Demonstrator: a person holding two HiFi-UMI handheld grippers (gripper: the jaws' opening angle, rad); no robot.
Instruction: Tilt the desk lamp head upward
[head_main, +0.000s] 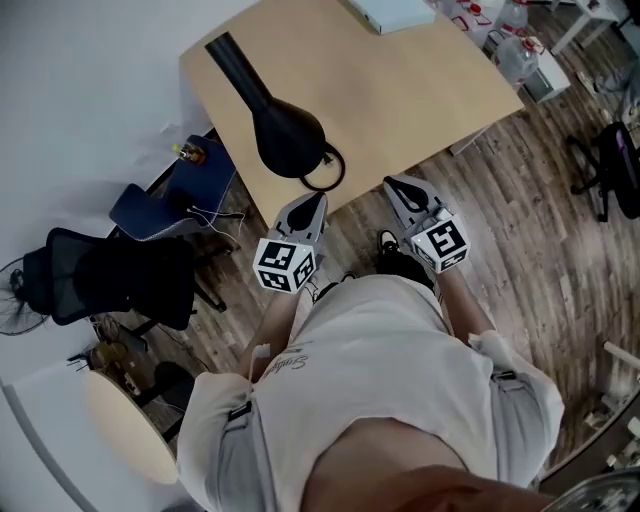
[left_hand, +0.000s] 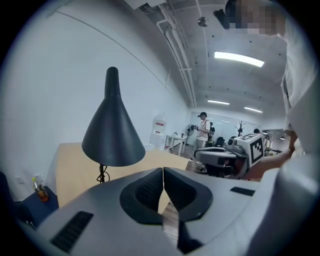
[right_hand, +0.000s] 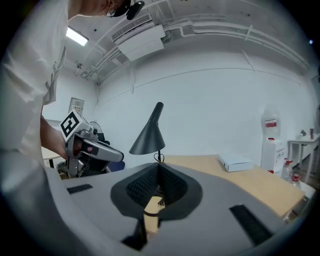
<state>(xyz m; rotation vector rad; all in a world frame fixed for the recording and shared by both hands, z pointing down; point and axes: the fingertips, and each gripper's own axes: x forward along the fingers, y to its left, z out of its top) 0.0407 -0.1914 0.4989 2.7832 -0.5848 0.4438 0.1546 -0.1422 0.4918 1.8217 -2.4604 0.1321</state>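
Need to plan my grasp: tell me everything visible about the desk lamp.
The desk lamp is matte black: a cone shade narrowing to a slim neck on top, opening facing down, upright over a thin stem. A black cord loop lies by its foot. It stands near the closest corner of the pale wooden desk. Neither the left gripper nor the right gripper touches it.

Left tool (head_main: 319, 198) and right tool (head_main: 391, 183) are grey; shirt (head_main: 370, 380) white.

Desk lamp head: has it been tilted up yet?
Nothing looks done: the black cone-shaped desk lamp faces its shade down over the pale wooden table. Nothing is in hand: the left claw and right claw are shut, empty, apart from the lamp. The whole tilt is left.
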